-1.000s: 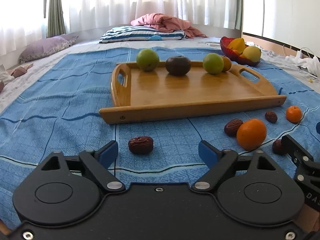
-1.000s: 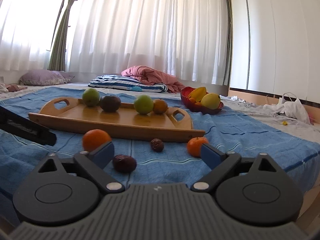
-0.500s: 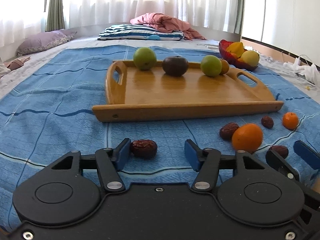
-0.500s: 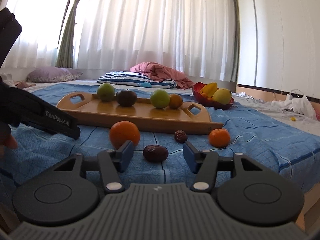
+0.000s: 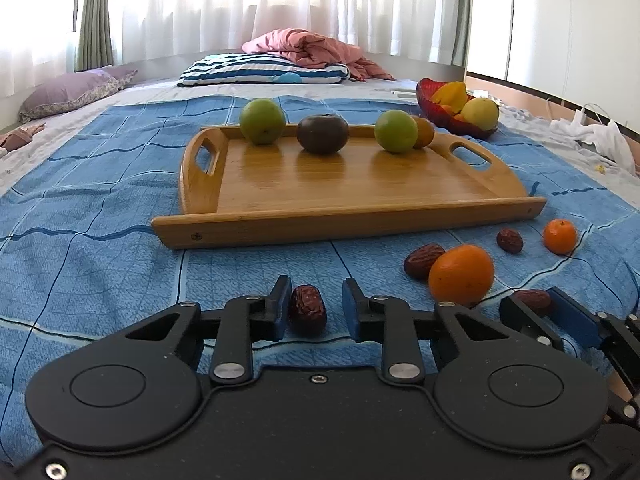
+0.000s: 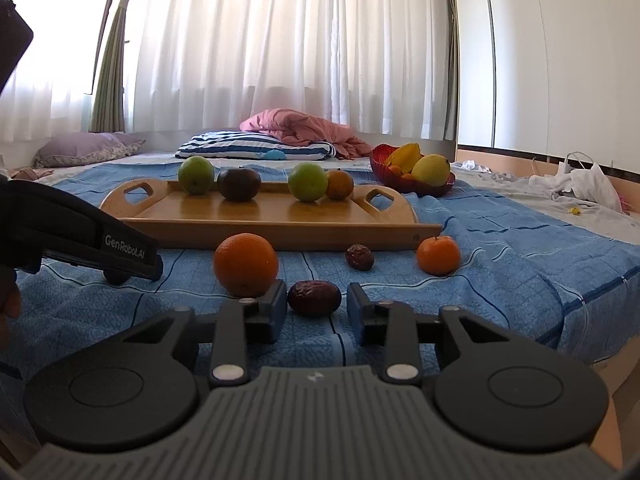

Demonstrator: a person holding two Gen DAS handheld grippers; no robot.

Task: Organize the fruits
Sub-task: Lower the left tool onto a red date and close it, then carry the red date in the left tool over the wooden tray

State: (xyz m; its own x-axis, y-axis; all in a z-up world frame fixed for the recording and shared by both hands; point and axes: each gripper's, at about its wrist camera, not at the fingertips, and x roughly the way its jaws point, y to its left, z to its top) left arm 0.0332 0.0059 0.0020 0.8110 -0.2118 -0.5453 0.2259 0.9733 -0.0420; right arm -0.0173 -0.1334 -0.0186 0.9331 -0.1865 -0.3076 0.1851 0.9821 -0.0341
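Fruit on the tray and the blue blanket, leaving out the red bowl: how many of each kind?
Green round fruits: 2
Dark brown round fruit: 1
Orange citrus fruits: 3
Red dates: 4
Total: 10

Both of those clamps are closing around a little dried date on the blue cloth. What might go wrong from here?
1. The left hand-held gripper is closing with its date hard against one pad and a gap on the other side, so the date may skid or pop out.
2. The right hand-held gripper is closing on a date right beside the big orange; a nudge might roll the orange.
3. Either pad might pinch the blue cloth.
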